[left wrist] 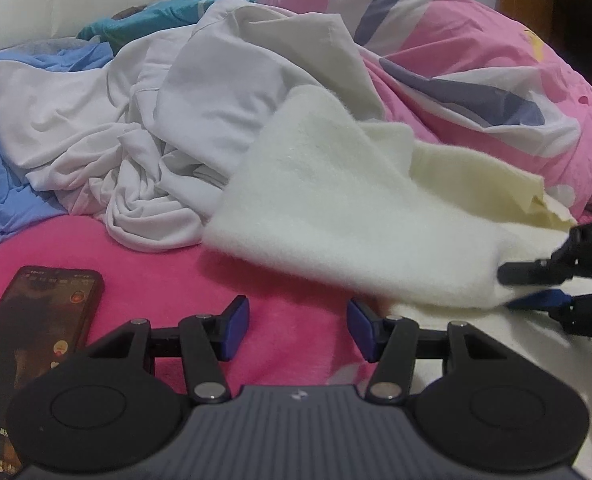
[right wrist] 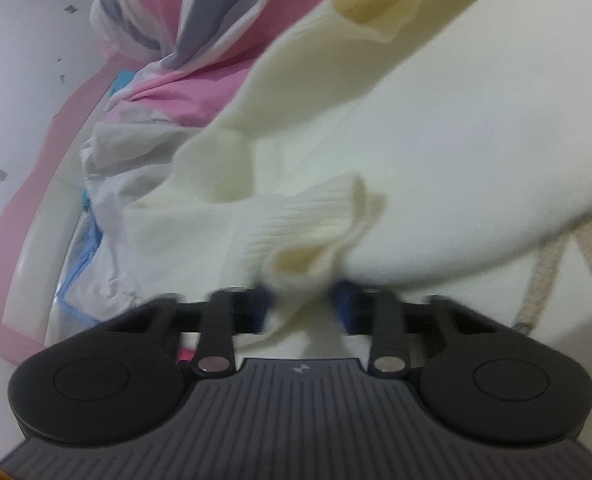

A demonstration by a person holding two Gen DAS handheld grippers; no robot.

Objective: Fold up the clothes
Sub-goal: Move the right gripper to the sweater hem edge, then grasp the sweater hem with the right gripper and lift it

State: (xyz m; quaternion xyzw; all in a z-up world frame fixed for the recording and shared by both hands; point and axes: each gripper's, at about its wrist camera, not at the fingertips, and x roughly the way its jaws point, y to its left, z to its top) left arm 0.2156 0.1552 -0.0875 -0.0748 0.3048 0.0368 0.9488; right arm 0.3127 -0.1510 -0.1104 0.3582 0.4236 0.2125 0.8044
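A cream knit sweater (left wrist: 335,208) lies across the pink bed sheet (left wrist: 156,256), one end lifted toward the right. My right gripper (left wrist: 515,286) comes in from the right edge of the left wrist view and is shut on that end. In the right wrist view a bunched fold of the sweater (right wrist: 415,120) sits pinched between the blue pads of the right gripper (right wrist: 301,308), just below a ribbed cuff (right wrist: 296,220). My left gripper (left wrist: 297,328) is open low over the sheet. Nothing is between its fingers, and its right fingertip is near the sweater's lower edge.
A crumpled pile of white clothes (left wrist: 136,128) lies behind the sweater, with a blue garment (left wrist: 0,184) at the left and a teal one (left wrist: 156,20) further back. A phone (left wrist: 36,340) with its screen lit lies at the lower left. A pink patterned duvet (left wrist: 475,60) is heaped at the right.
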